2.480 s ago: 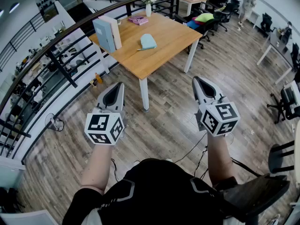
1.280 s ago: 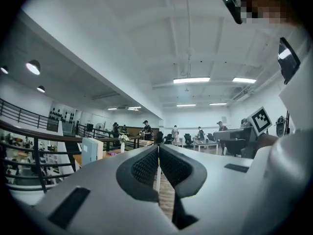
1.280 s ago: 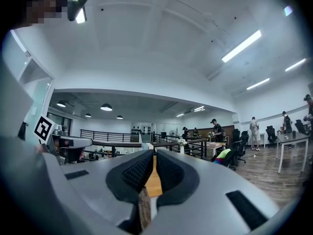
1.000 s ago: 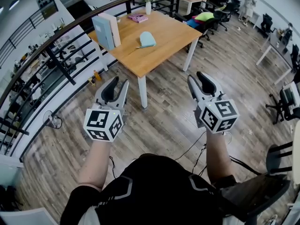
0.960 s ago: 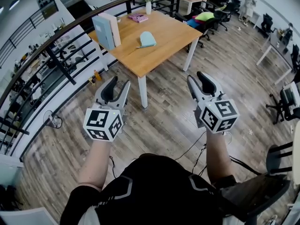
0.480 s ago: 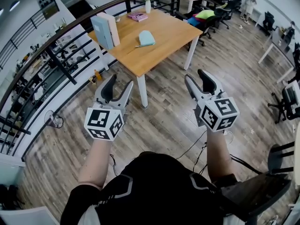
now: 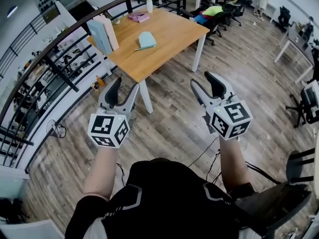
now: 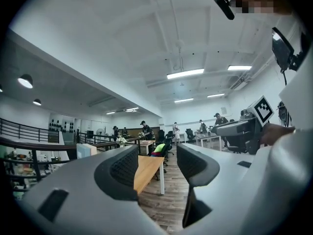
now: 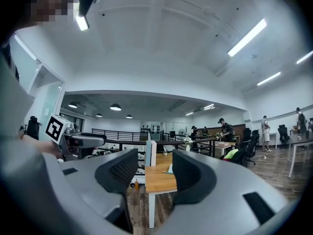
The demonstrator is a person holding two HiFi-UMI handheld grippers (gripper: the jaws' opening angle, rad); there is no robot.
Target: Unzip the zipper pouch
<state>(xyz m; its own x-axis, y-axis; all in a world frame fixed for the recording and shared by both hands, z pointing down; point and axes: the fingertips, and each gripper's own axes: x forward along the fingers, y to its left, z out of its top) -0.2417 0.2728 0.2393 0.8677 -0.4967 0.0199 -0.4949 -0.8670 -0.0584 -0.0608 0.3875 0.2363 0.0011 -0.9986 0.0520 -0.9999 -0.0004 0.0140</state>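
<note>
- Evidently readying a grasp, left gripper (image 7: 125,83) and right gripper (image 7: 202,79) have just been opening their jaws; both stand wide, nothing between them.
- The zipper pouch (image 7: 146,40) lies flat on the bench (image 7: 172,31), well ahead, out of reach, untouched.

A pale teal zipper pouch (image 7: 147,39) is laid flat near the middle of the wooden table (image 7: 174,31), zipper state unclear.

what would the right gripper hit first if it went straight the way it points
Open air, then probably the table edge; depth is unclear, and the right gripper may skim over it toward the pouch.
</note>
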